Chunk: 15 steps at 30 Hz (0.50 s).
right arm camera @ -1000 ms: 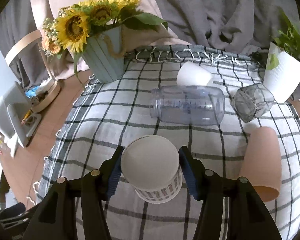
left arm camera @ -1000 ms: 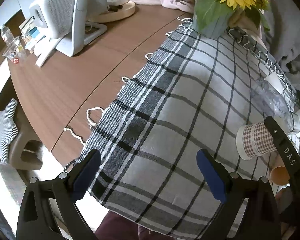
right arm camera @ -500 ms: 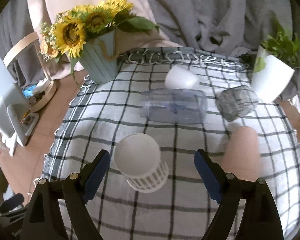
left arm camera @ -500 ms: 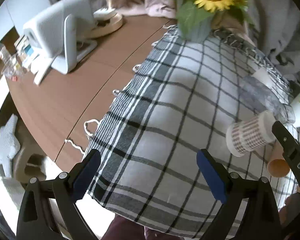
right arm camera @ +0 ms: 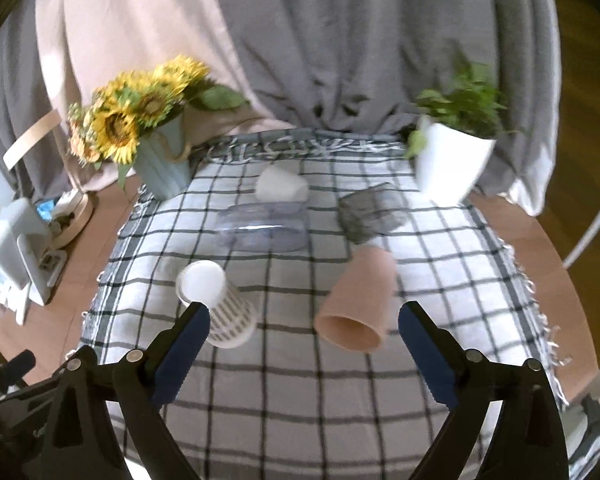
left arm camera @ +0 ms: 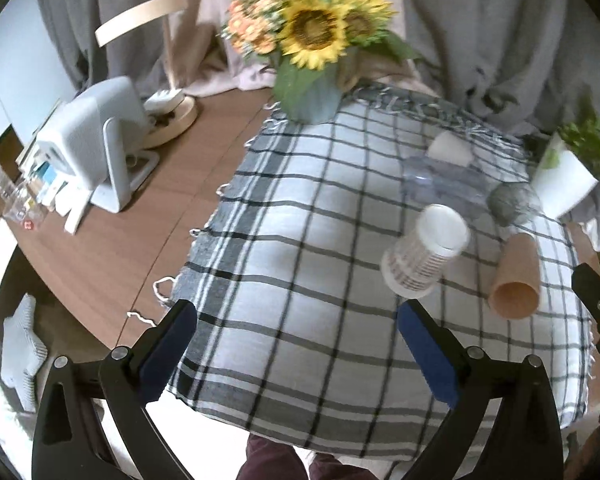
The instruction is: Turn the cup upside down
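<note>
A checked paper cup (left arm camera: 424,256) stands upside down on the plaid cloth (left arm camera: 300,264), white base up; it also shows in the right wrist view (right arm camera: 216,300). My right gripper (right arm camera: 300,344) is open and empty, pulled back above the cloth's near side, with the cup just beyond its left finger. My left gripper (left arm camera: 296,352) is open and empty over the cloth's near left edge, the cup beyond its right finger. A tan cup (right arm camera: 358,306) lies on its side to the right of the checked cup.
A clear bottle (right arm camera: 262,226), a white cup (right arm camera: 282,190) and a clear glass (right arm camera: 370,214) lie on their sides farther back. A sunflower vase (right arm camera: 160,160) stands back left, a white plant pot (right arm camera: 448,164) back right. A white device (left arm camera: 96,140) sits on the wooden table (left arm camera: 120,240).
My right gripper opened, let go of the checked cup and drew back and up. The cup now stands free, base up. My left gripper also rose and tilted toward the cloth.
</note>
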Tool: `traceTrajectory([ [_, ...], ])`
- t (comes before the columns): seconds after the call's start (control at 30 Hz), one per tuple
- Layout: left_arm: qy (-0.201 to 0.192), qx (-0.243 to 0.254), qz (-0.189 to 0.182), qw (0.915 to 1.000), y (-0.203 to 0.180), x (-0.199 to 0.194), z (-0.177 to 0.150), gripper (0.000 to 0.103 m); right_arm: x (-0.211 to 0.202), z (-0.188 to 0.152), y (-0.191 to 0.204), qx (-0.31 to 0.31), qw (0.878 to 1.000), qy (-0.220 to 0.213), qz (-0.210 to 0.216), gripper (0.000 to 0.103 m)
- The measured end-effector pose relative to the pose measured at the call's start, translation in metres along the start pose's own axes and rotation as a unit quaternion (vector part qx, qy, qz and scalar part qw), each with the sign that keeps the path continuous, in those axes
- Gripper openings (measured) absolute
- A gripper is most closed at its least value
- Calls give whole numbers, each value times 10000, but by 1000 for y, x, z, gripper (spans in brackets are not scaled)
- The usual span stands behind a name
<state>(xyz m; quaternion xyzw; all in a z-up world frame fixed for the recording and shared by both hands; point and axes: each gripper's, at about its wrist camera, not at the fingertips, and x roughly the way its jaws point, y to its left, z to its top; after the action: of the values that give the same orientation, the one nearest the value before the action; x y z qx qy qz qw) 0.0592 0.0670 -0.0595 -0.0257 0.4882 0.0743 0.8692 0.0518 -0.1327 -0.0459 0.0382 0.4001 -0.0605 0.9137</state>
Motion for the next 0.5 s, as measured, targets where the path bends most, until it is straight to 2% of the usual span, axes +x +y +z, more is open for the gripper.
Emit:
traceTrajectory([
  [0.3, -397, 443, -114, 9982, -28, -35, -17, 103, -47, -18, -39, 243, 9996, -50, -163, 96],
  [0.5, -519, 437, -285, 9973, -32, -56, -25, 103, -65, -32, -50, 313, 9994, -55, -112, 96],
])
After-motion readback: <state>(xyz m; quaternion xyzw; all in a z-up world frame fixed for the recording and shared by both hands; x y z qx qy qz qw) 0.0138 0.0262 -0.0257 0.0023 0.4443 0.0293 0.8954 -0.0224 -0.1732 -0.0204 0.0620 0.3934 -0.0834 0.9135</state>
